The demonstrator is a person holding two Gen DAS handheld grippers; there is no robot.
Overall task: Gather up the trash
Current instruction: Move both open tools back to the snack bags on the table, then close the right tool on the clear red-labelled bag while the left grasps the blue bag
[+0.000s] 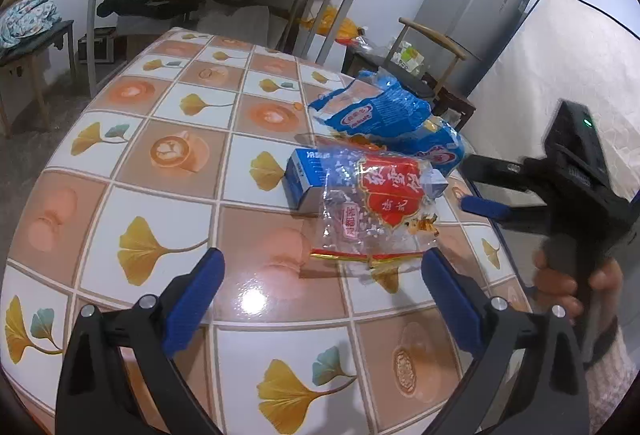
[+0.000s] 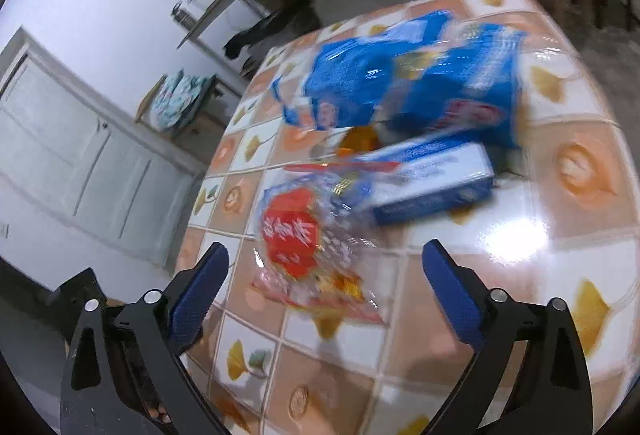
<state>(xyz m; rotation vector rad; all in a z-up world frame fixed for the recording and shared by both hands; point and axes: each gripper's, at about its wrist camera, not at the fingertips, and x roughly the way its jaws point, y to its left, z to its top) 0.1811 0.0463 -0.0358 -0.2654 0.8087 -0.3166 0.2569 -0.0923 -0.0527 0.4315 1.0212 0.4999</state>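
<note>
Left wrist view: the clear wrapper with the red label (image 1: 372, 211) lies on the tiled table (image 1: 160, 163) just ahead of the left gripper (image 1: 322, 275), whose jaws stand spread and empty. It overlaps the blue-and-white carton (image 1: 304, 179); two blue bags (image 1: 384, 115) lie beyond.

The right gripper (image 2: 324, 271), also spread and empty, faces the same wrapper from another side.

Risks: both grippers closing on one item may collide; thin film may slip or drag the carton along.
</note>
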